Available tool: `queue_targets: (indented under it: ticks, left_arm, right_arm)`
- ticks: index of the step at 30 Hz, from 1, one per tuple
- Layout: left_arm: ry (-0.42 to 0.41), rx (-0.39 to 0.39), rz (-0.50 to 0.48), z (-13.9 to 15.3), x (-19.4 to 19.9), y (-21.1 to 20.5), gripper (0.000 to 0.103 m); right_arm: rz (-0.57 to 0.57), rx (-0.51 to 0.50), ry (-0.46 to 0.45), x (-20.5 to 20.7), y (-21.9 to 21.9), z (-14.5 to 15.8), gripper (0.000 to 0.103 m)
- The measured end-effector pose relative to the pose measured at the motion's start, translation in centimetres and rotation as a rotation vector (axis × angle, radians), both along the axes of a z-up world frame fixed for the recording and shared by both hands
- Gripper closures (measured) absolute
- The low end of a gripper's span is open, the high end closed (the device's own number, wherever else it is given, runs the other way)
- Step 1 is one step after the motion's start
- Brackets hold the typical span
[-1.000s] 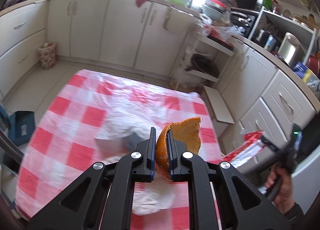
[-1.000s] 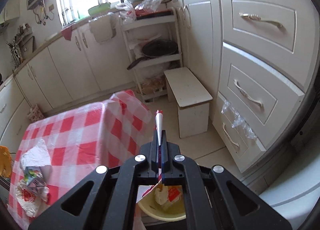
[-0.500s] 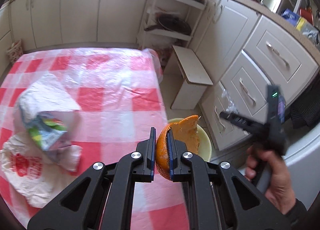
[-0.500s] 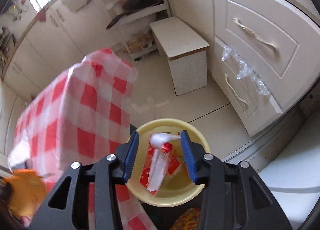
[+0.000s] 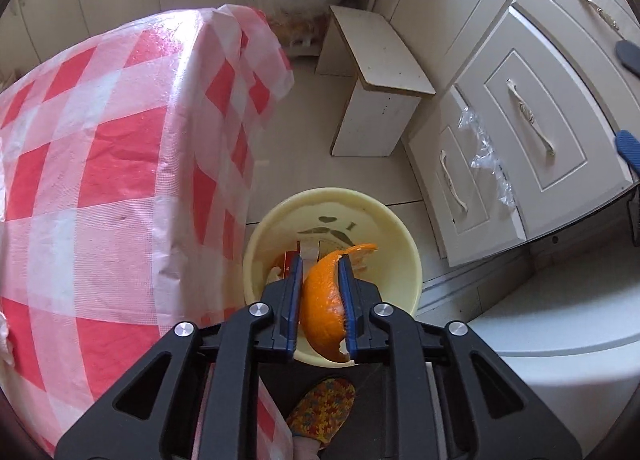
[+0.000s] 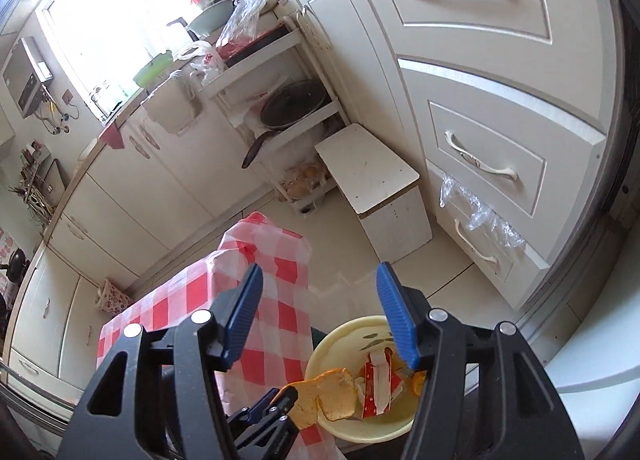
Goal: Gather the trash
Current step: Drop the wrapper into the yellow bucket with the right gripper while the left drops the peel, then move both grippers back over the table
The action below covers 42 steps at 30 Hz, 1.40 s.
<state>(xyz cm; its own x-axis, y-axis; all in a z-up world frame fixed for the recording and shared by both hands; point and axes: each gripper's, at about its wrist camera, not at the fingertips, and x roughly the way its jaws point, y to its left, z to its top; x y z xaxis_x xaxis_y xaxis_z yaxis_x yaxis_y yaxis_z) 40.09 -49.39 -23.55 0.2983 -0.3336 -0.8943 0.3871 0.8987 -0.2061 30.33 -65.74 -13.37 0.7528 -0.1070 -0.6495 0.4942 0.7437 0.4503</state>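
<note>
A yellow bowl (image 5: 360,200) stands on the floor beside the table. My left gripper (image 5: 320,260) hangs right over it, pointing steeply down, with a curved orange peel (image 5: 322,300) between its blue pads. Its jaws are opening, and the peel still touches both pads. A red and white wrapper (image 6: 378,384) lies inside the bowl (image 6: 340,336). My right gripper (image 6: 320,272) is above and beside the bowl, its jaws opening wide with nothing between them. In the right wrist view the left gripper (image 6: 272,408) and its peel (image 6: 320,396) show at the bowl's left rim.
The table with the red and white checked cloth (image 5: 100,164) rises just left of the bowl. A white stool (image 5: 380,72) and cream drawers (image 5: 540,112) stand beyond it. A foot in a patterned slipper (image 5: 324,408) is below the bowl. A shelf rack with a pan (image 6: 292,104) stands behind.
My left gripper carried the peel off the table's edge and down over the bowl. My right gripper opened, the wrapper fell into the bowl, and it then swung upward.
</note>
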Motion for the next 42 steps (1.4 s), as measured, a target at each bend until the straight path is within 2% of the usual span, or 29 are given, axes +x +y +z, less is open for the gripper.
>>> queue_targets:
  ticks: [3, 6, 10, 15, 18, 19, 22, 25, 28, 32, 33, 35, 36, 37, 38, 39, 42]
  left_arm:
    - [-0.036, -0.030, -0.005, 1.2, -0.9, 0.9, 0.074]
    - [-0.038, -0.049, -0.016, 2.4, -1.1, 2.0, 0.073]
    - [-0.066, -0.067, -0.007, 4.9, -2.4, 5.3, 0.071]
    - [-0.146, -0.073, 0.027, 8.6, -6.2, 13.9, 0.062]
    - [-0.183, -0.075, 0.135, 9.8, -8.2, 21.2, 0.059]
    - [-0.198, -0.066, 0.209, 9.9, -8.9, 24.5, 0.059]
    - [-0.190, -0.051, 0.414, 9.5, -9.4, 32.1, 0.057]
    - [-0.088, -0.076, 0.584, 7.4, -8.2, 39.1, 0.055]
    - [-0.021, -0.105, 0.613, 5.6, -6.7, 41.2, 0.054]
    - [0.047, -0.106, 0.587, 3.3, -5.0, 40.4, 0.045]
    - [0.054, -0.095, 0.581, 2.8, -4.5, 39.9, 0.045]
    - [0.019, -0.071, 0.565, 2.7, -4.0, 38.9, 0.043]
    - [0.025, -0.079, 0.556, 2.5, -3.6, 38.4, 0.043]
    - [0.024, -0.091, 0.561, 2.6, -3.2, 38.2, 0.050]
    - [0.018, -0.093, 0.562, 2.6, -2.7, 38.0, 0.070]
    - [0.020, -0.087, 0.549, 2.7, -2.2, 37.8, 0.082]
    - [-0.036, -0.034, 0.495, 4.0, -1.2, 37.3, 0.087]
  right_arm:
    - [-0.008, 0.011, -0.005, 0.0, 0.0, 0.0, 0.045]
    - [-0.005, 0.014, -0.016, -0.2, 0.3, 0.3, 0.045]
    - [0.028, 0.001, -0.026, 0.2, 1.6, 0.8, 0.045]
    - [0.104, 0.005, -0.038, 1.2, 4.0, 1.2, 0.045]
    - [0.177, 0.005, -0.033, 1.9, 6.3, 1.1, 0.045]
    - [0.203, -0.002, -0.028, 2.1, 7.3, 1.1, 0.044]
    - [0.311, -0.007, -0.004, 2.6, 10.7, 0.8, 0.044]
    - [0.464, -0.034, 0.037, 3.1, 15.4, -0.1, 0.042]
    - [0.646, -0.117, 0.088, 3.5, 21.2, -1.4, 0.042]
    - [0.778, -0.188, 0.150, 3.9, 26.7, -3.6, 0.042]
    - [0.800, -0.202, 0.163, 4.1, 27.8, -4.1, 0.042]
    - [0.836, -0.230, 0.190, 4.5, 29.4, -5.2, 0.042]
    - [0.846, -0.247, 0.203, 4.8, 30.0, -5.7, 0.042]
    - [0.851, -0.257, 0.206, 5.1, 30.5, -6.1, 0.042]
    - [0.859, -0.256, 0.201, 5.4, 30.7, -6.2, 0.042]
    - [0.864, -0.251, 0.193, 5.9, 31.0, -6.3, 0.042]
    - [0.876, -0.216, 0.186, 6.8, 31.8, -6.2, 0.044]
